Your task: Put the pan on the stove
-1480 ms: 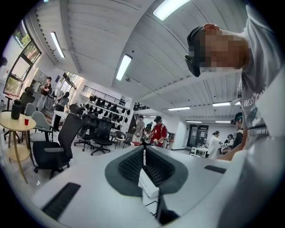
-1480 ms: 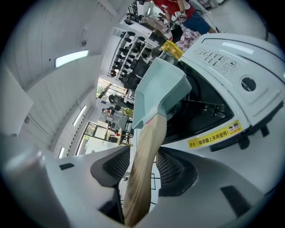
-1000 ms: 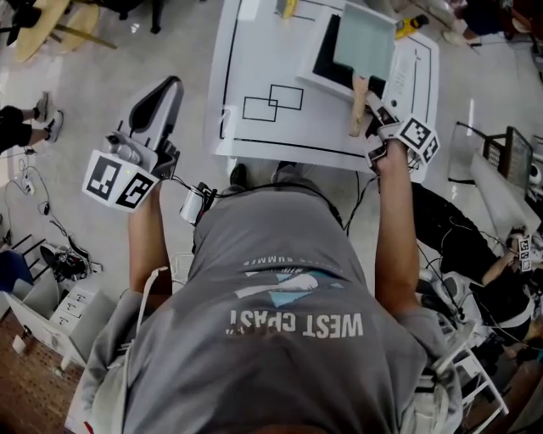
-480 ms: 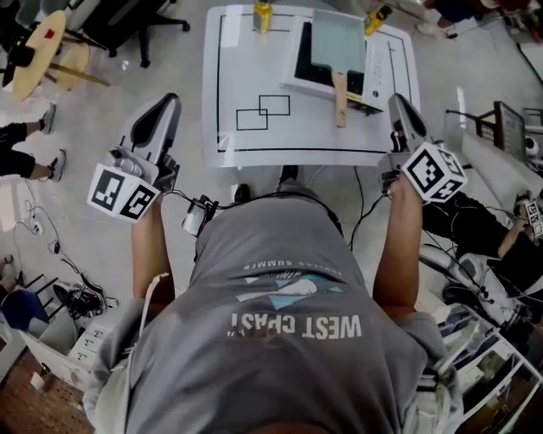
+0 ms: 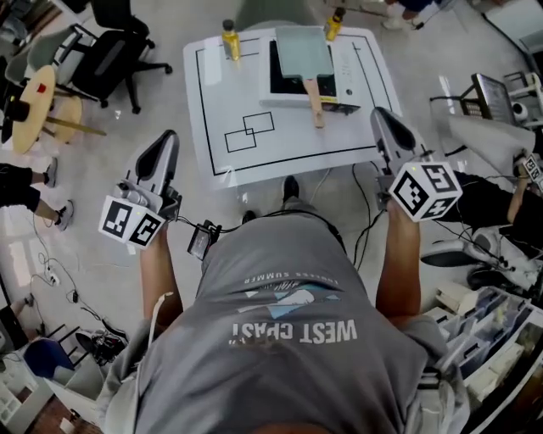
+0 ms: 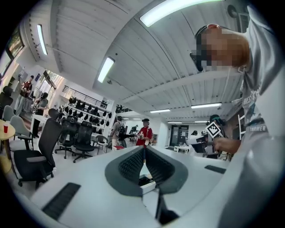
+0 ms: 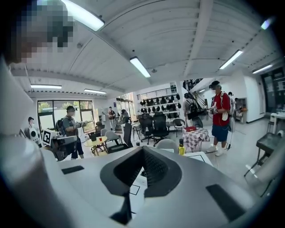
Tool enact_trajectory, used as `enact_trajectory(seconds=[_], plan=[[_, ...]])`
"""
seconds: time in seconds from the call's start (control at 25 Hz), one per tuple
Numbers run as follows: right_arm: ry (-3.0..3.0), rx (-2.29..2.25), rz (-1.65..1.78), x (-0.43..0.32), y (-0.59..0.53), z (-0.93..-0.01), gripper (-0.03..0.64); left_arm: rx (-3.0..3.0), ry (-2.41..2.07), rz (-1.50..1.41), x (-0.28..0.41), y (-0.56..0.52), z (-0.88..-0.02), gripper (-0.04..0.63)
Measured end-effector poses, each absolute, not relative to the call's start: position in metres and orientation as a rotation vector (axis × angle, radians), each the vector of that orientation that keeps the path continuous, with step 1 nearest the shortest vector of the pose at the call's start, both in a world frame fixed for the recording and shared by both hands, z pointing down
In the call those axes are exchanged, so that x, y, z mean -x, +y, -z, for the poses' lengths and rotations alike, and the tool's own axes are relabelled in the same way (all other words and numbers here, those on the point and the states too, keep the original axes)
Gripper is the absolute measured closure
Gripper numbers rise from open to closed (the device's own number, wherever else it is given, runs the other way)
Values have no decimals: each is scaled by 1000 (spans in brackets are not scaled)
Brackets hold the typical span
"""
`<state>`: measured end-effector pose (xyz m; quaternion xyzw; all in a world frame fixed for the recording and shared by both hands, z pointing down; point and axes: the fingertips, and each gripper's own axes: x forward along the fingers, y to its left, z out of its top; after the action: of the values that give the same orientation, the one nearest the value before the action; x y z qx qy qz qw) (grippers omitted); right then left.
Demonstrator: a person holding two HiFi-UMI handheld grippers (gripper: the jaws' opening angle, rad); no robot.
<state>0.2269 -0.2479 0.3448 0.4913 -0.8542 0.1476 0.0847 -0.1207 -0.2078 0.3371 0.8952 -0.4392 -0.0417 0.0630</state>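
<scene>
Left tongs [image 5: 166,140]: jaws together, nothing between them, clear of the counter [image 5: 254,157]. Right tongs [image 5: 380,114]: jaws together, empty, touching nothing. Pan [image 5: 304,51] sits on the stove [image 5: 278,75], ahead of the right tongs, well apart from both, wooden handle toward them

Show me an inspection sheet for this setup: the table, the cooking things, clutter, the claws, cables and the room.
Surface: white table marked with black outlined rectangles.
Job's things: pan sits on the stove, its wooden handle towards the person.
Clutter: yellow bottle at the far left edge, second bottle at the far right.
Grippers: left claw and right claw both shut, empty, off the table.
Cables: lead hangs from the left tool.
Surroundings: office chairs, round wooden table, people standing about.
</scene>
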Motion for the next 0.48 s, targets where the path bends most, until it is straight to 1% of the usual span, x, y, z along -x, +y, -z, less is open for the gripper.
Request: enact_trajectory(seconds=[0.48], plan=[[-2512,-1539,-459,-246,-199,-346,611,-2770,-1250,125,102,-183,-324,584]])
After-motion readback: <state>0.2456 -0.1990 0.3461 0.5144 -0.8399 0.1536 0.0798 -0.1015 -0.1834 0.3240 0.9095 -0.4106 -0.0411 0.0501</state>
